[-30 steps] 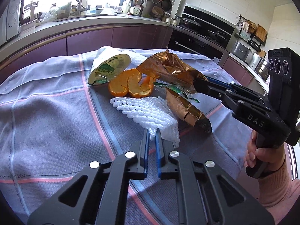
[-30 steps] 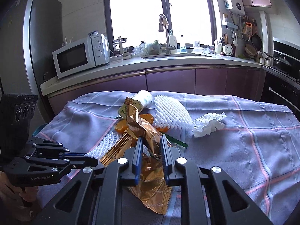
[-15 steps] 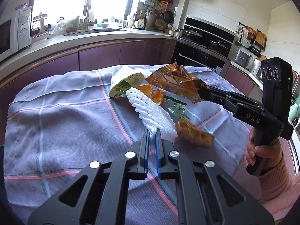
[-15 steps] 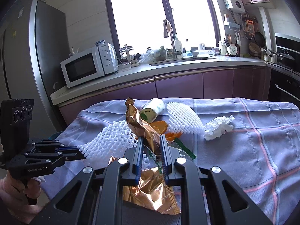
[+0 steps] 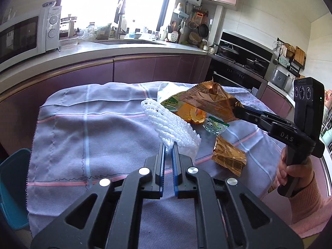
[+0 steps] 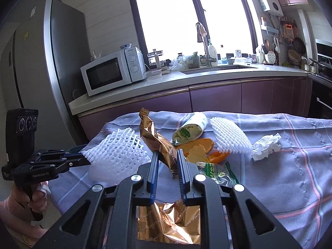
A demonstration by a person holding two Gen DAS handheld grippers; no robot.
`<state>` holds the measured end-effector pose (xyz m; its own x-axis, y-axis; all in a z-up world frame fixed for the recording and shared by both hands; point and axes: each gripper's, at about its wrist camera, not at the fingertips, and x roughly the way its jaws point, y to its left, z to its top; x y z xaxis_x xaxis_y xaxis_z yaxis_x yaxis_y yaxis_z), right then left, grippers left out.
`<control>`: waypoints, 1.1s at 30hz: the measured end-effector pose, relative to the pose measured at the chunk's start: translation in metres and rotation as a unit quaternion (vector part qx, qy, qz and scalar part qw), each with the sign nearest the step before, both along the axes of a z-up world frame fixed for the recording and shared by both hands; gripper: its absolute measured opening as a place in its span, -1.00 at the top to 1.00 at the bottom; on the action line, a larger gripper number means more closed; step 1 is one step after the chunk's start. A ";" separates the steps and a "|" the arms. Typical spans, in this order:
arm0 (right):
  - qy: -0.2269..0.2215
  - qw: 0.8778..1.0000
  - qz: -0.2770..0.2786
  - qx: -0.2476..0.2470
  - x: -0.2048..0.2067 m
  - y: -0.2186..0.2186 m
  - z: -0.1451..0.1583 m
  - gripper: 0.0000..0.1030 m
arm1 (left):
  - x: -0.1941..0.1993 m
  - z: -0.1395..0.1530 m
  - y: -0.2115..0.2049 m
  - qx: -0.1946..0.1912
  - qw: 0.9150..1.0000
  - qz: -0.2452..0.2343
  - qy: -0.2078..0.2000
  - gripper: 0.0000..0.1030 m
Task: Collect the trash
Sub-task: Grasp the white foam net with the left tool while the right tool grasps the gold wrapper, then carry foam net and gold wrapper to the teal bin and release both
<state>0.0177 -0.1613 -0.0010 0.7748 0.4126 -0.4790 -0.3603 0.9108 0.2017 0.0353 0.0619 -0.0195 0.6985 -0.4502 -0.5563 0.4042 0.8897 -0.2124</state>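
In the left wrist view, we see the bench (image 5: 62, 128) cloth bare toward its left edge, beside a blue bin (image 5: 12, 186). The left gripper (image 5: 168, 147) has its fingers pinching the white foam net (image 5: 168, 124), lifted above the cloth. In the right wrist view, open cloth extends rightward past a crumpled tissue (image 6: 266, 146). The right gripper (image 6: 167, 157) has its fingers clamped on the gold wrapper (image 6: 155, 139), held above the orange peel (image 6: 199, 148).

A microwave (image 6: 112, 74) beside a fridge (image 6: 41, 62); checked tablecloth (image 6: 290, 176) below.
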 end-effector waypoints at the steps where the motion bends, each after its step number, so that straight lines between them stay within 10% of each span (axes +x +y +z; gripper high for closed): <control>1: 0.001 1.000 0.005 0.002 0.000 0.003 0.000 0.68 | -0.001 0.001 0.005 -0.001 1.000 0.005 0.000 0.87; 14: 0.011 0.996 0.094 0.009 0.008 0.072 0.002 0.69 | -0.024 0.018 0.091 -0.004 0.994 0.105 -0.018 0.87; 33: 0.030 0.965 0.261 -0.013 0.033 0.226 0.008 0.69 | -0.074 0.020 0.240 0.009 0.962 0.272 -0.019 0.87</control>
